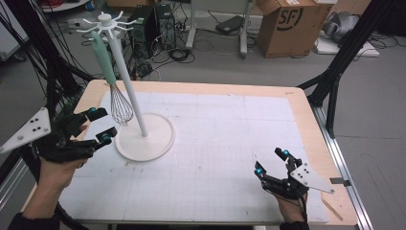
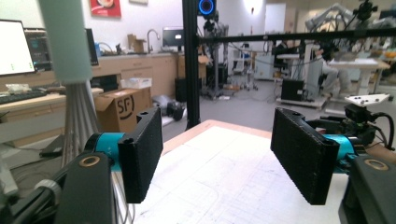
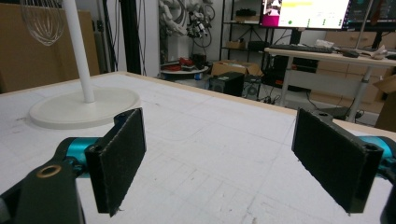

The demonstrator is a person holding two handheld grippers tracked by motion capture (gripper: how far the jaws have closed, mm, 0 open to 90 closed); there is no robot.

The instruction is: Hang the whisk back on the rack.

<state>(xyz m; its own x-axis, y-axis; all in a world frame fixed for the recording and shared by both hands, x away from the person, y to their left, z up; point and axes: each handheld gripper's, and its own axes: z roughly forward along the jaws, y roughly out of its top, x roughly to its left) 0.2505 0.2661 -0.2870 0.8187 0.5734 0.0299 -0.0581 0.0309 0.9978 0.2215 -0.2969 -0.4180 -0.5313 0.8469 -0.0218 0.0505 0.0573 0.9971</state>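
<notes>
The left gripper point(image 1: 101, 125) stands with its jaws spread wide and nothing between them, held just above the table's left edge. Immediately beyond its tips hangs the whisk point(image 1: 115, 86), suspended from a hook at the top of the white stand point(image 1: 143, 139); the wire cage sits near the post, just above the round base, without visibly touching either.

Handling judgement: the whisk is probably light. The pale green handle point(image 2: 65, 39) looks stiff and smooth, possibly slippery under flat pads. The wire loops point(image 2: 77, 121) are springy and would deform or slide under pressure. Grip the handle at mid-length, pads across its thickness, then lift upward to clear the hook.

The right gripper point(image 1: 272, 161) rests low at the near right of the table point(image 1: 230, 124), jaws equally wide, empty, well apart from the stand.
</notes>
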